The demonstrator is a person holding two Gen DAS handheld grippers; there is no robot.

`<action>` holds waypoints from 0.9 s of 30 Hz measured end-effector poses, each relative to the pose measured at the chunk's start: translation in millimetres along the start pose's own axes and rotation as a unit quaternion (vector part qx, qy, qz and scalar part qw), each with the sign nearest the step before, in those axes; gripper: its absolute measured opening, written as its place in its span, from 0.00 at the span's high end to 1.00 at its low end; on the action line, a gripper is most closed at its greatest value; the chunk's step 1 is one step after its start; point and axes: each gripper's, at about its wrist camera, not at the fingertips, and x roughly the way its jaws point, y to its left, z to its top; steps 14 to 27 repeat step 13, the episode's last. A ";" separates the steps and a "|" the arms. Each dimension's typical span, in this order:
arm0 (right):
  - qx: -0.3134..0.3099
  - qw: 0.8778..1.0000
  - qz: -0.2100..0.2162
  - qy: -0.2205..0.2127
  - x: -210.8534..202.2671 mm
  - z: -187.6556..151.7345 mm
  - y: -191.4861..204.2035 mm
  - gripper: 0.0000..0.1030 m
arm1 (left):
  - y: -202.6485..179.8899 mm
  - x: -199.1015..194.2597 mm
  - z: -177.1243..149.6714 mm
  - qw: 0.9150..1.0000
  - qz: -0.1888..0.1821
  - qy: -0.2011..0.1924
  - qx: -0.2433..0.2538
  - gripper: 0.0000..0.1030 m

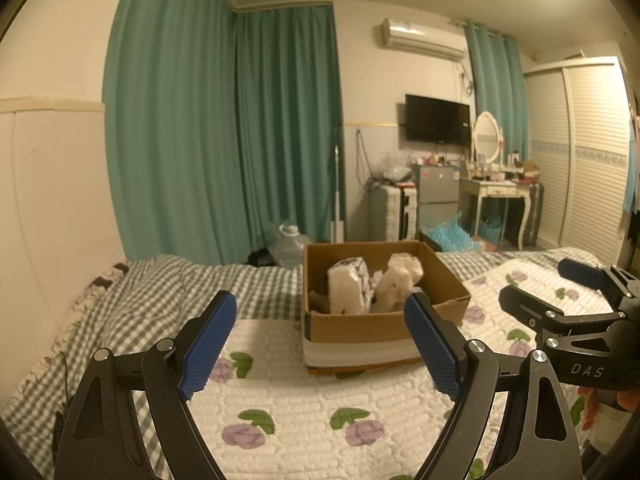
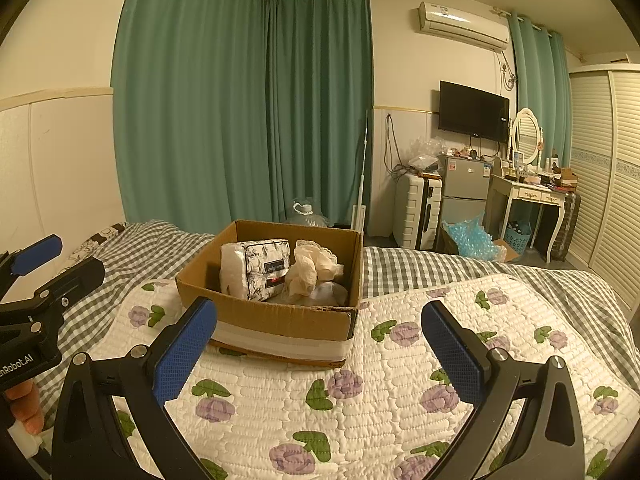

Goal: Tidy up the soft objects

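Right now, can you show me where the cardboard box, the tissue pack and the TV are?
cardboard box (image 2: pixel 280 318): right wrist view, on its front wall.
tissue pack (image 2: pixel 256 270): right wrist view, on its printed front face.
TV (image 2: pixel 473 111): right wrist view, middle of the dark screen.

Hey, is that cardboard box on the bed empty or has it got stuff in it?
Not empty: the cardboard box holds a tissue pack and crumpled cream fabric.

Green curtains (image 2: pixel 248 100), perhaps covering windows.

cardboard box (image 2: pixel 280 318) floor hidden under contents, dresser clutter (image 2: pixel 556 178) too small
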 end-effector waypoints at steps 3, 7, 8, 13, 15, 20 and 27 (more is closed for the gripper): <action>0.000 1.000 0.001 0.001 0.0 -1.1 0.2 0.00 | 0.5 0.6 -1.3 1.000 0.000 0.000 0.000 0.16; -0.001 1.000 0.001 0.001 0.0 -2.1 0.2 0.00 | 0.9 0.7 -1.2 1.000 0.000 0.000 0.000 0.16; -0.001 1.000 0.001 0.001 -0.1 -2.8 0.2 0.00 | 0.6 1.1 -1.8 1.000 -0.001 0.001 0.000 0.16; 0.000 1.000 0.001 0.002 0.4 -4.0 -0.3 0.00 | -0.7 1.7 -3.6 1.000 -0.002 0.001 0.003 0.16; 0.000 1.000 0.001 0.002 0.4 -4.0 -0.3 0.00 | -0.7 1.7 -3.6 1.000 -0.002 0.001 0.003 0.16; 0.000 1.000 0.001 0.002 0.4 -4.0 -0.3 0.00 | -0.7 1.7 -3.6 1.000 -0.002 0.001 0.003 0.16; 0.000 1.000 0.001 0.002 0.4 -4.0 -0.3 0.00 | -0.7 1.7 -3.6 1.000 -0.002 0.001 0.003 0.16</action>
